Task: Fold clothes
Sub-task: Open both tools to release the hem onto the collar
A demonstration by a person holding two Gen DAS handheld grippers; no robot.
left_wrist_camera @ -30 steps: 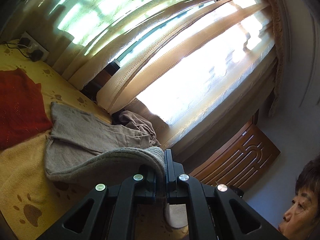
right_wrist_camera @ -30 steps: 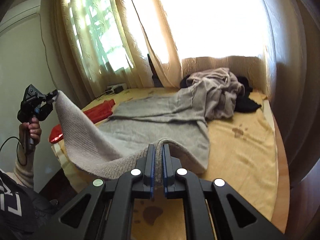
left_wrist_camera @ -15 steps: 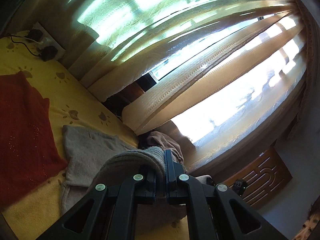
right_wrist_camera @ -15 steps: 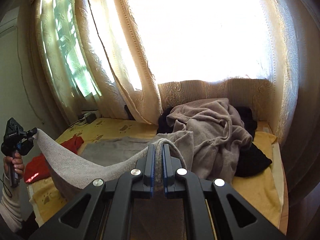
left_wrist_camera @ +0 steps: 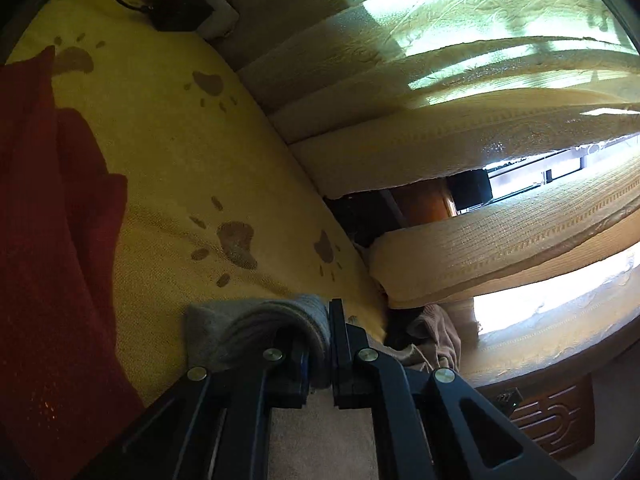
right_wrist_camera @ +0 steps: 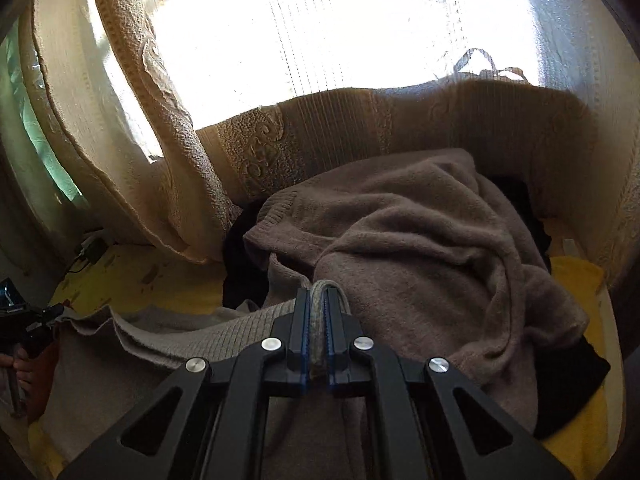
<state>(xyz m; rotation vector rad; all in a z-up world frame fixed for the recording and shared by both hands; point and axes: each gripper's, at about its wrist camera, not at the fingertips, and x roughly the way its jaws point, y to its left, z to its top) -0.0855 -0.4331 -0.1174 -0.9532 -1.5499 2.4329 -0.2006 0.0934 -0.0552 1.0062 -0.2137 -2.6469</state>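
Left wrist view: left gripper (left_wrist_camera: 329, 336) clamped on a folded edge of the grey knit garment (left_wrist_camera: 256, 326), low over the yellow paw-print bedspread (left_wrist_camera: 180, 152). Red garment (left_wrist_camera: 52, 240) lies to the left; cream curtains (left_wrist_camera: 460, 148) to the right.

Right wrist view: right gripper (right_wrist_camera: 318, 320) pinched tight on another edge of the same grey garment (right_wrist_camera: 192, 340), which stretches left toward the other gripper (right_wrist_camera: 32, 320). Crumpled brown sweater (right_wrist_camera: 420, 248) heaped just beyond the fingertips, over something black (right_wrist_camera: 568, 376).

Grey knit garment (left_wrist_camera: 256, 320); yellow paw-print bedspread (left_wrist_camera: 168, 152); red cloth (left_wrist_camera: 48, 240)
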